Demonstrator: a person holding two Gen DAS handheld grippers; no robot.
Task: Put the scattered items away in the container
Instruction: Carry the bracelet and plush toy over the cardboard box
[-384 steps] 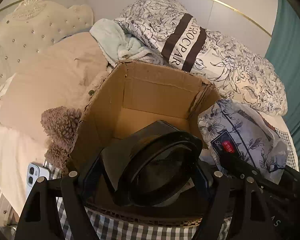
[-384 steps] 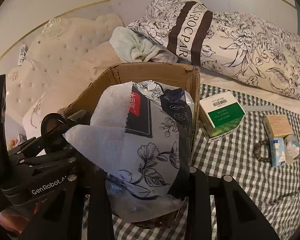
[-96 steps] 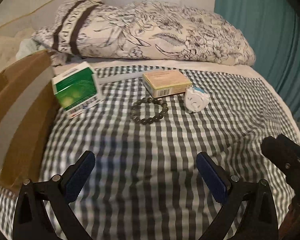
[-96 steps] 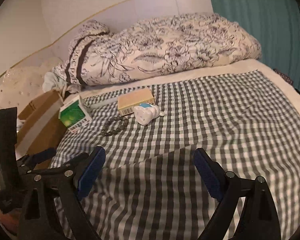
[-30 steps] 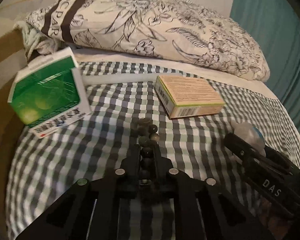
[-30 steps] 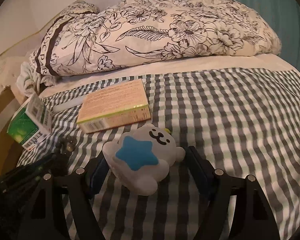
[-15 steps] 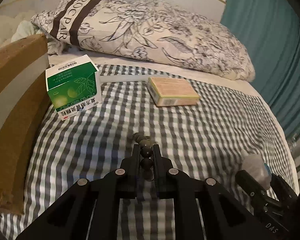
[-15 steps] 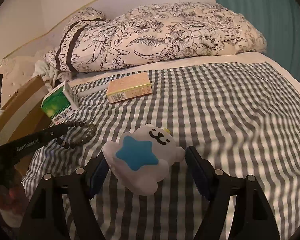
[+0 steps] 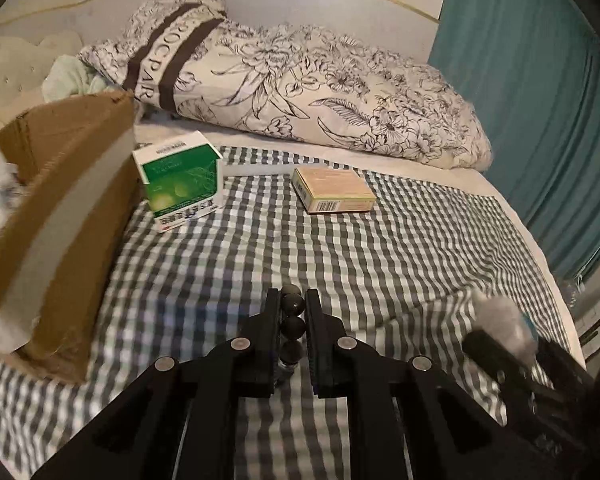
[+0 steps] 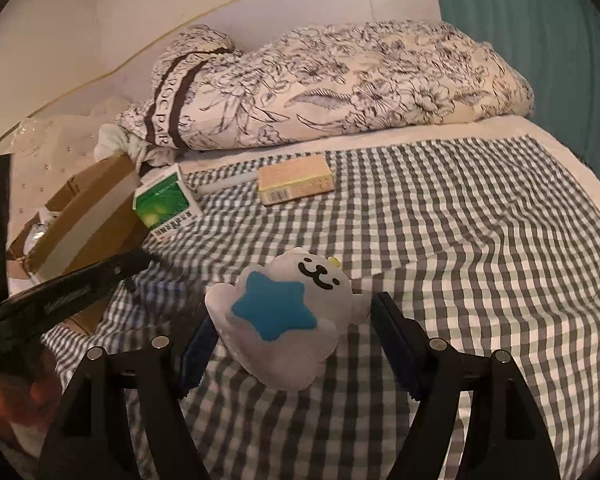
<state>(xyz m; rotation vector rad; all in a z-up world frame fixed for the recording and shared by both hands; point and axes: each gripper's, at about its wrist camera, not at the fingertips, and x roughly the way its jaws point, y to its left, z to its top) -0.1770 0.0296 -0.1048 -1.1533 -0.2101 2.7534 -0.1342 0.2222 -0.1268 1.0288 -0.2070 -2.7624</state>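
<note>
While two things ride clear of the bed in the grippers, the tidying looks, by my reckoning, somewhere past its middle; going from the left, the cardboard box point(image 9: 60, 200) stands at the edge of the checked bedspread point(image 9: 380, 264) with some pale, crumpled contents showing inside its open top (too blurred to name), so part of the work seems already done; just beside its wall sits the green carton point(image 9: 180, 180), unmoved on the cloth and not yet collected; further right, well apart from the box, lies the flat tan box point(image 9: 332, 194), also waiting.

Nearer the camera, the left gripper point(image 9: 293, 320) has its jaws drawn together on the bead bracelet point(image 9: 292, 312), dark beads stacked in the narrow slot between the fingers, the gripper hanging above the cloth; to the right, the right gripper point(image 10: 296, 340) stands with jaws wide yet clamped on the plush toy point(image 10: 284, 312), a white creature with a blue star, its blue pads point(image 10: 396, 356) bearing on either flank and the toy lifted off the bedspread.

What remains, as I judge it: both held pieces must cross leftward and drop into the box; afterwards the carton and the tan box need fetching; a floral duvet point(image 9: 320, 92) along the back is bedding, presumably not part of the job.
</note>
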